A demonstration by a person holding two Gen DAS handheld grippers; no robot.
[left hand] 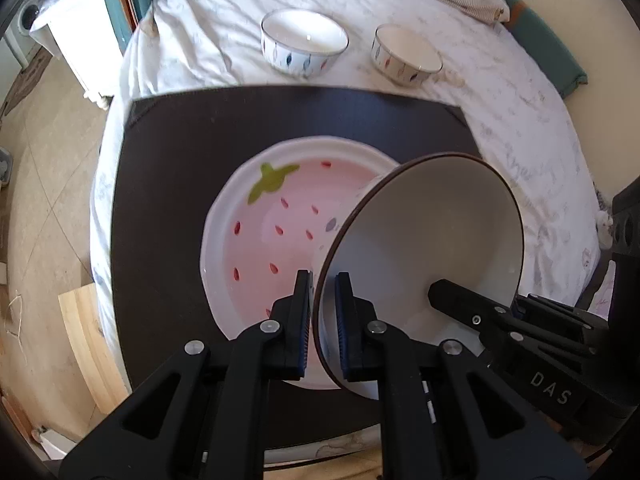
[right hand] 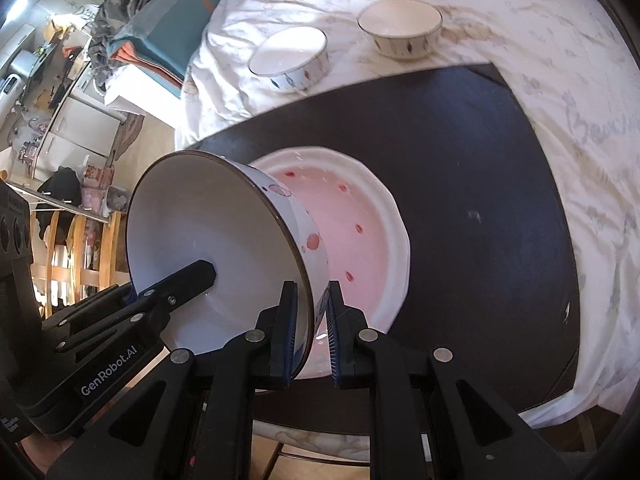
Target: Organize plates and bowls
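Observation:
A white bowl with a brown rim (left hand: 432,232) (right hand: 208,240) is held tilted on its side above a pink strawberry-pattern plate (left hand: 272,232) (right hand: 360,232). My left gripper (left hand: 323,280) is shut on the bowl's rim at one side. My right gripper (right hand: 312,292) is shut on the rim at the other side. Each view shows the other gripper reaching into the bowl. The plate lies on a dark mat (left hand: 172,184) (right hand: 480,184). Two smaller patterned bowls (left hand: 304,44) (left hand: 408,56) (right hand: 288,60) (right hand: 400,28) stand upright on the white cloth beyond the mat.
The table is covered by a crumpled white cloth (left hand: 520,120) (right hand: 560,80). Folded teal fabric (right hand: 176,20) lies at the far edge. Wooden chairs (right hand: 72,248) and kitchen cabinets (right hand: 80,120) stand to the left, beyond the table edge.

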